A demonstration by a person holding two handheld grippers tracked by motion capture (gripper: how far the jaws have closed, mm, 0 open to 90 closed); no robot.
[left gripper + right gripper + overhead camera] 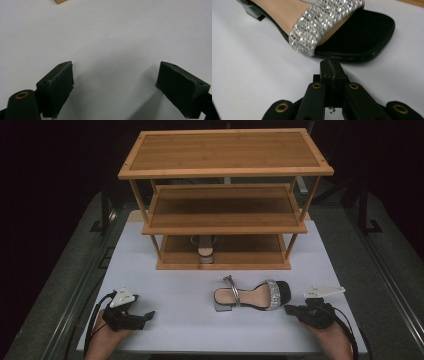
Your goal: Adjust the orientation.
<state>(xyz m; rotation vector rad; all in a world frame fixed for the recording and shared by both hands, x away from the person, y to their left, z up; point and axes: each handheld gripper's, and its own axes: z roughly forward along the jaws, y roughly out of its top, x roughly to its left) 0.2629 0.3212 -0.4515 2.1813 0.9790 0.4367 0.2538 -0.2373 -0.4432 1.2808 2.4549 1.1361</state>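
The sandal (252,294) is lying near the tabletop's front edge, its toe just beside the right gripper (331,65), whose jaws are pressing together on nothing; nudging forward like this risks shoving it away.

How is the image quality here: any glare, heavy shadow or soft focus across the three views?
High view: the white table is evenly lit, surroundings dark, and the shelf's lower tiers are shaded. Left gripper view: the open left tongs cast soft shadows and look slightly blurred. Right gripper view: the sandal's rhinestone strap sparkles with small glints; the shut right tongs are soft at the bottom edge.
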